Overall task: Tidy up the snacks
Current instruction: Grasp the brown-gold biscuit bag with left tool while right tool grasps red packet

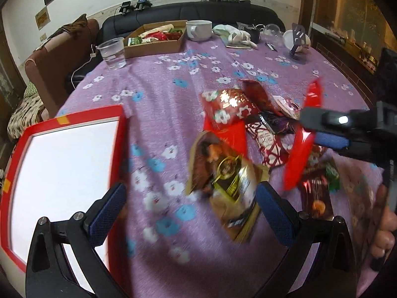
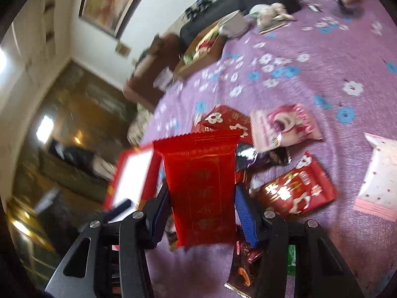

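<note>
One red snack packet (image 2: 201, 186) is clamped between the right gripper (image 2: 201, 213) fingers, lifted above the purple floral tablecloth (image 1: 158, 104). Nothing is held by the left gripper (image 1: 191, 213), spread wide near a gold-brown packet (image 1: 228, 186) beside the red-rimmed tray (image 1: 119, 134).

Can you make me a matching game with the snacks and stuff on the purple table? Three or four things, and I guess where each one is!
Things:
1. plain red packet
2. brown and gold packet
3. clear plastic cup
4. red-rimmed white tray

Places:
A. far side of the table, by the cardboard box
B. near left part of the table
C. between the open left tongs
D. gripped in the right tongs

Pairs: 1-D, 2-C, 3-A, 4-B
</note>
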A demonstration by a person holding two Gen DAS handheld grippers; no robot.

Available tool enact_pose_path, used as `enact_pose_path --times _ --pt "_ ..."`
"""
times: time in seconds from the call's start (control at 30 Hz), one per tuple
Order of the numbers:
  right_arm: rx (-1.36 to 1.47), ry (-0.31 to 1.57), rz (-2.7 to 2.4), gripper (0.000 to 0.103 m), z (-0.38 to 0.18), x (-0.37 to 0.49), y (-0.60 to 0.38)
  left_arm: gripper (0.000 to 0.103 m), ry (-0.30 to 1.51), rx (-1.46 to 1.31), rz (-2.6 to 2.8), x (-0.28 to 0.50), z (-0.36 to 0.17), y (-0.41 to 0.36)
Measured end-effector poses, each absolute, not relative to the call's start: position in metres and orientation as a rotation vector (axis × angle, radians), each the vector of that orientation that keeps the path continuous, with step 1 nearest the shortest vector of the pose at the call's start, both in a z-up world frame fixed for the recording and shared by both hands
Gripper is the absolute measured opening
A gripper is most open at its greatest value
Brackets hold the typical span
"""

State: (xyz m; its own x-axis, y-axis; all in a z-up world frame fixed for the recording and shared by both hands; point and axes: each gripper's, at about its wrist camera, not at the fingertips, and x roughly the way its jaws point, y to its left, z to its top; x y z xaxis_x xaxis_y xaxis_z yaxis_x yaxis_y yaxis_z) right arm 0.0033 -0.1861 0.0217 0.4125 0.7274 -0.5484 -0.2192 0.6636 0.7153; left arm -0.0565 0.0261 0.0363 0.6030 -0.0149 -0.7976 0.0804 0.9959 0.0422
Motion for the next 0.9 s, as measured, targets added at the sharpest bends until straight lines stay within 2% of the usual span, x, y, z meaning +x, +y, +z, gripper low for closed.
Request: enact_pose_path --times 0.17,0.27,0.4,0.43,0.9 --pt "0.648 0.952 0.643 0.051 0.023 0.004 -0.191 0.102 0.924 0.091 -0.044 -0.049 0.025 0.018" --pt "0.652 0.940 0.638 0.051 0.024 0.002 -0.192 0.089 0.906 0.084 -0.070 -0.051 0.026 0.016" --pt "0.661 0.927 0.639 0.051 0.025 0.002 -0.193 0.061 0.895 0.075 -0.112 -0.051 0.025 0.012" --pt "0.658 0.921 0.636 0.051 0.025 0.002 -0.192 0.058 0.895 0.071 -0.119 -0.051 0.025 0.011" --pt "0.647 0.884 0.627 0.051 0.029 -0.002 -0.191 0.035 0.846 0.022 -0.170 -0.062 0.030 0.026"
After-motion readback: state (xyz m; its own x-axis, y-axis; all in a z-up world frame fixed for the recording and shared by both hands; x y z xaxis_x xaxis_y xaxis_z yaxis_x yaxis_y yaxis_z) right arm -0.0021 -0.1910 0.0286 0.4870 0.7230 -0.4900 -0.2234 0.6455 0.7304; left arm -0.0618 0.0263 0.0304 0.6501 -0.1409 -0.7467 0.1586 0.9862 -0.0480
